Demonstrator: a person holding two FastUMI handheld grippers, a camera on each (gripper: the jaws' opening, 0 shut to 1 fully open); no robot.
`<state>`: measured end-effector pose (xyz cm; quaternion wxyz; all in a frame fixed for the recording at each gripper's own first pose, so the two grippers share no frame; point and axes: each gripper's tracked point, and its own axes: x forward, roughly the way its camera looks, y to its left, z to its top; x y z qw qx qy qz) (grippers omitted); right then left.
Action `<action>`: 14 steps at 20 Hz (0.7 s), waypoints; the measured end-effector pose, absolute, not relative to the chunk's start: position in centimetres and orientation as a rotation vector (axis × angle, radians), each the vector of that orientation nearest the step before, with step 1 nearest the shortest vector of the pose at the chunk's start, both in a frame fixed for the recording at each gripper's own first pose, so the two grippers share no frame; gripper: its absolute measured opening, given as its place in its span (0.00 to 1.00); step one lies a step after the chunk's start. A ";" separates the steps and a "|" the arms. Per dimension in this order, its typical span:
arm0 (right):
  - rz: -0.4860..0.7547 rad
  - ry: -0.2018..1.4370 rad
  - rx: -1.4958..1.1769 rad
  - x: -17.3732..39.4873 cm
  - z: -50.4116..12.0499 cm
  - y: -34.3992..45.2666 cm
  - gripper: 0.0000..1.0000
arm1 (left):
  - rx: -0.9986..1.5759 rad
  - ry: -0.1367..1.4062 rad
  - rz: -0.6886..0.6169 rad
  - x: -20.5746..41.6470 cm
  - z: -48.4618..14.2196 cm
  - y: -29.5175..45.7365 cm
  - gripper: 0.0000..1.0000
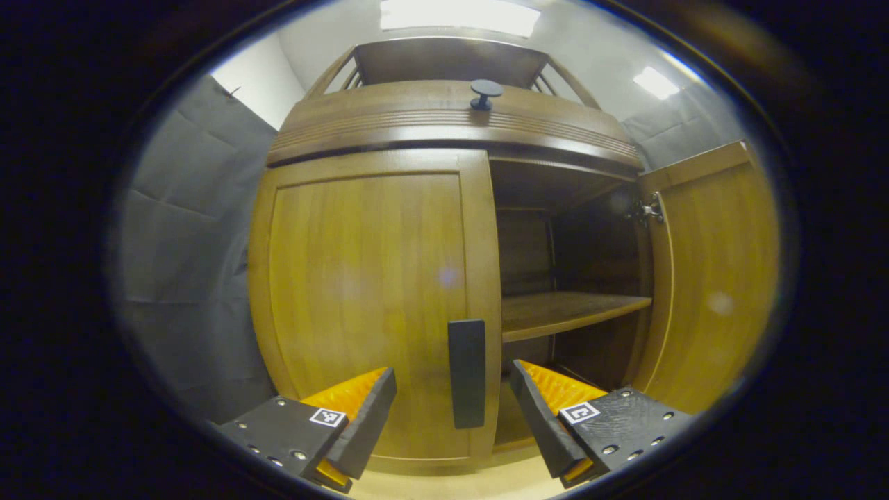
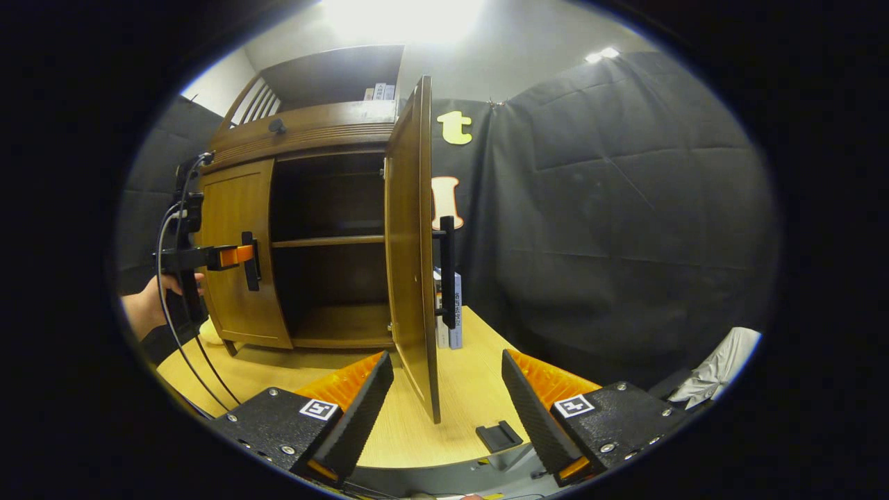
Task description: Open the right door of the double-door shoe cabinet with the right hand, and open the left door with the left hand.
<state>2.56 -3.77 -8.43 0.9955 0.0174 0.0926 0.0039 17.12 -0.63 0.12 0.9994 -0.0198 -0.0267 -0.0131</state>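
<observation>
Wooden right door [image 2: 410, 243] stands swung open; left door [image 1: 368, 305] is closed. Left gripper [image 1: 455, 410], fingers spread, brackets the left door's handle [image 1: 467, 373] without contact. Right gripper [image 2: 444, 403] hangs spread, holding nothing. Next: pinch handle, pull outward.

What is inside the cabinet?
Behind the open right door, a bare shelf and dark empty space show. The closed left door hides the rest.

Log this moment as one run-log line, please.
right door: open | left door: closed | left gripper: open, around left handle | right gripper: open, holding nothing
</observation>
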 end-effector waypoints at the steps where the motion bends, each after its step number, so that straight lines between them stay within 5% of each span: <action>1: 0.008 0.188 0.029 2.5 -8.6 -3.9 0.97 | -0.042 -0.042 -0.018 17.9 -0.3 -0.6 1.00; 7: -0.006 0.212 0.028 2.1 -9.5 -4.2 0.97 | -0.069 0.008 0.024 21.1 -2.3 -0.1 0.95; 11: 0.009 0.236 0.021 2.0 -10.3 -3.6 0.97 | -0.106 0.030 -0.010 21.6 -3.2 -0.8 0.75; 14: 0.021 0.249 0.011 2.0 -10.7 -3.1 0.95 | -0.094 0.018 -0.014 21.7 -2.4 -2.1 0.47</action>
